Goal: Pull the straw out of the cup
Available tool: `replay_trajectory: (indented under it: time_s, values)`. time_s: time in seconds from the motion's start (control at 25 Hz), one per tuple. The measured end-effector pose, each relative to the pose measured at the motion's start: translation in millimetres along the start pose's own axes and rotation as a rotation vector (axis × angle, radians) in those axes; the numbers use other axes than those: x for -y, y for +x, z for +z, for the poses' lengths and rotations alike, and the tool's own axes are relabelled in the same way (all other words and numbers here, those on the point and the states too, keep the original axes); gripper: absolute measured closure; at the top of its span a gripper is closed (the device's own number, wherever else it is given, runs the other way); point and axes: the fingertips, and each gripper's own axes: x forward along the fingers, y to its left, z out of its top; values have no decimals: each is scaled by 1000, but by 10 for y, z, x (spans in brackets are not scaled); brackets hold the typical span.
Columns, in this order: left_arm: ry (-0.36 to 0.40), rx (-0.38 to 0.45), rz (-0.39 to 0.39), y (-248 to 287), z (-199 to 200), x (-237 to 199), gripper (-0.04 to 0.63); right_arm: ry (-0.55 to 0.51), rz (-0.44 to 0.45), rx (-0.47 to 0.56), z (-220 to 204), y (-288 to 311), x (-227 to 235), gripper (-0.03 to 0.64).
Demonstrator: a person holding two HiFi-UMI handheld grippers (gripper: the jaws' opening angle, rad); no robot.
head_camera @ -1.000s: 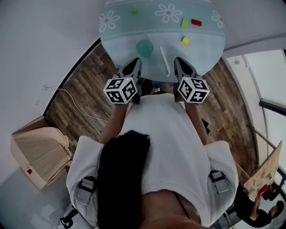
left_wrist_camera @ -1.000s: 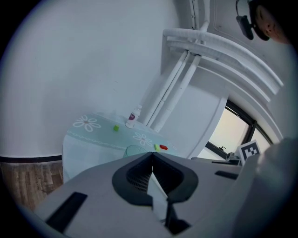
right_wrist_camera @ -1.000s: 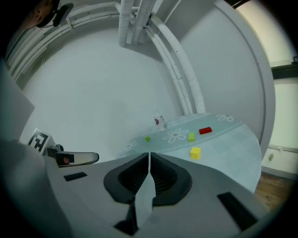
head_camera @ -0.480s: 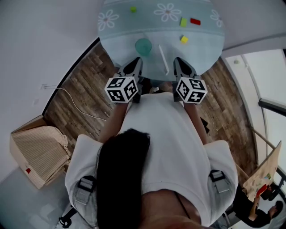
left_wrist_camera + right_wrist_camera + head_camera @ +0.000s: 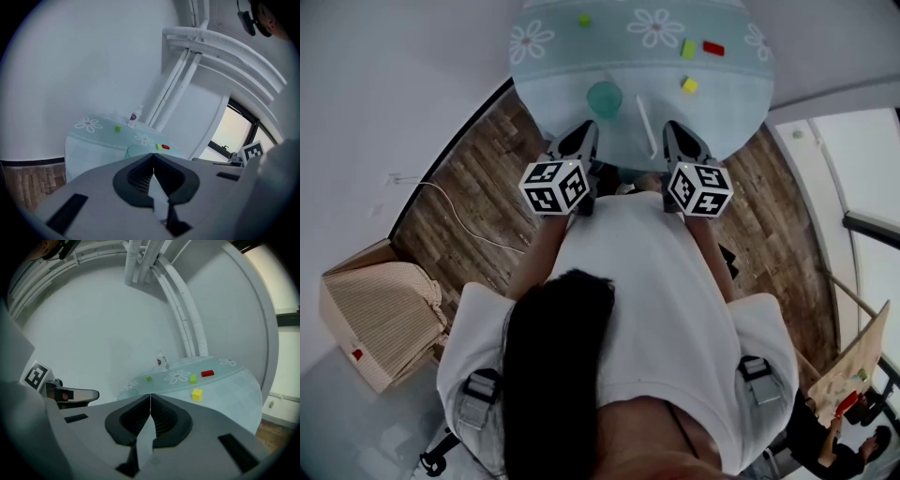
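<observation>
- Round table (image 5: 581, 70), pale teal flowered cloth: it carries all the task items. I have both grippers at its near edge.
- Left gripper (image 5: 587, 129): jaws pressed together with nothing between them. The tip is just short of the cup and not touching it.
- Right gripper (image 5: 674, 129): jaws likewise closed on nothing. The tip is just beside the near end of the straw; I cannot confirm contact.
- Cup (image 5: 604, 98): teal, upright on the cloth ahead of the left gripper, no straw in it.
- Straw (image 5: 648, 127): white, lying flat on the cloth to the cup's right and apart from it, running roughly far to near.
- Assessment: extraction appears complete, and I judge the step in hand to be standing clear. To do that well, I would draw both grippers straight back and up with jaws closed. That way the right one does not roll the straw off the near edge and the left one does not tip the cup.
- Yellow block (image 5: 689, 85), green block (image 5: 686, 49), red block (image 5: 712, 47): beyond the straw, no concern.
</observation>
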Motion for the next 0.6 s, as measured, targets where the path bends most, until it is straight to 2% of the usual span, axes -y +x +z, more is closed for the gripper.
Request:
replay_trajectory:
  time_s: [0.6]
  values:
    - [-24,-7,-7,-18,-24,-45,584,-1,3,-21,-47,38,-42,581]
